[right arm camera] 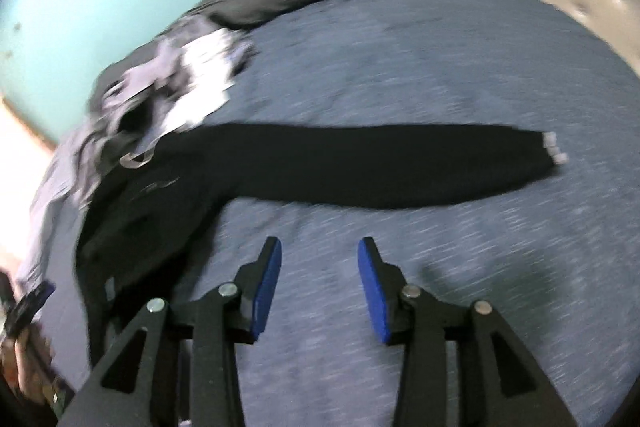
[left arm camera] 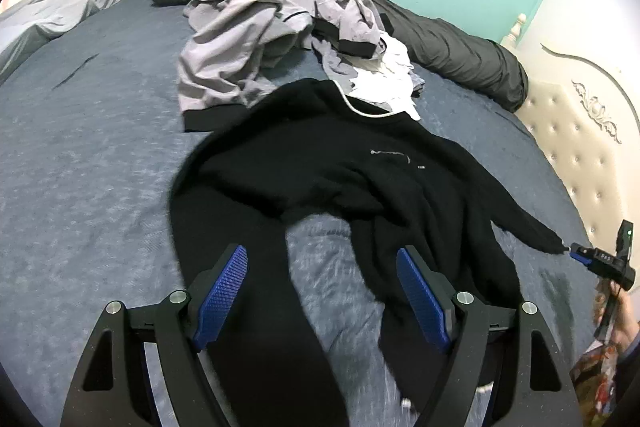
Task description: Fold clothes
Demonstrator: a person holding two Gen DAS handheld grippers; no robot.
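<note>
Left gripper (left arm camera: 320,291) hangs w/ jaws spread wide, blue ribbed pads (left arm camera: 222,291) clear of any cloth – nothing gripped, though the black sweater (left arm camera: 360,167) lies right under and between them. Right gripper (right arm camera: 319,289) is partly parted and empty too, bare bedspread (right arm camera: 440,67) between its pads; in the left view it sits just beside the sleeve tip near the headboard (left arm camera: 572,131) edge (no pinch visible there). The sweater lies front-up mid-bed, one sleeve (right arm camera: 400,163) stretched straight toward the headboard side, the other draped toward the near edge. My read: the spread-out step is about done, so next is prob. a sleeve fold – best to grip at the cuff, lift only slightly, and lay it across the chest w/o dragging the body. Sweater looks soft, matte knit, limp – it'll bunch easily. Bedspread is blue-grey, nubby, some friction. A crumpled lilac jacket (left arm camera: 240,39) w/ black ribbing waits toward the far edge.
</note>
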